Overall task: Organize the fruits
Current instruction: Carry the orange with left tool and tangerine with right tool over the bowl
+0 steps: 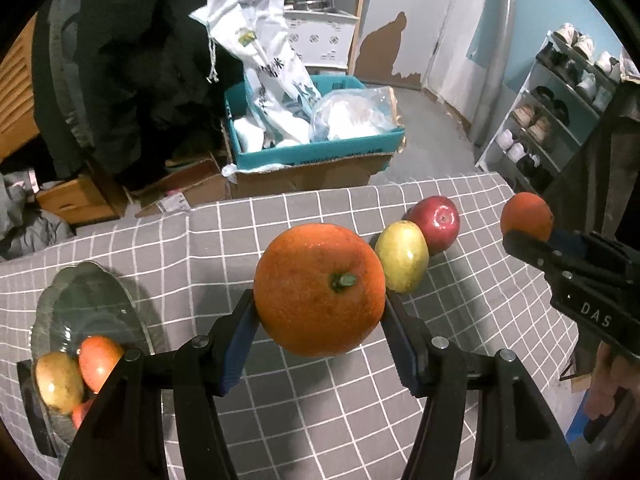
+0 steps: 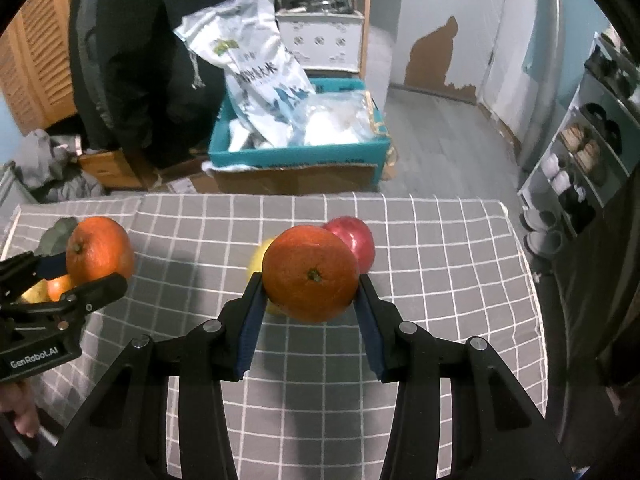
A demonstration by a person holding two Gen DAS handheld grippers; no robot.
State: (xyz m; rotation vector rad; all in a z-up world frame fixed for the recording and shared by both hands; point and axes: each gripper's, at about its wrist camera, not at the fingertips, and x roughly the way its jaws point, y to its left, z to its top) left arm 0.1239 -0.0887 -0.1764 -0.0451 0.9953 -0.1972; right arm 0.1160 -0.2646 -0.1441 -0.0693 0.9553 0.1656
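Observation:
My left gripper is shut on a large orange and holds it above the grey checked tablecloth. My right gripper is shut on a second orange, also held above the cloth. Each held orange shows in the other view: the left one, the right one. A yellow-green fruit and a red apple lie on the cloth, touching. A glass bowl at the left holds a yellow fruit and orange fruits.
The table's far edge drops to the floor. Beyond it stand a teal box with bags on a cardboard box, a dark coat, a wooden shelf and a shoe rack on the right.

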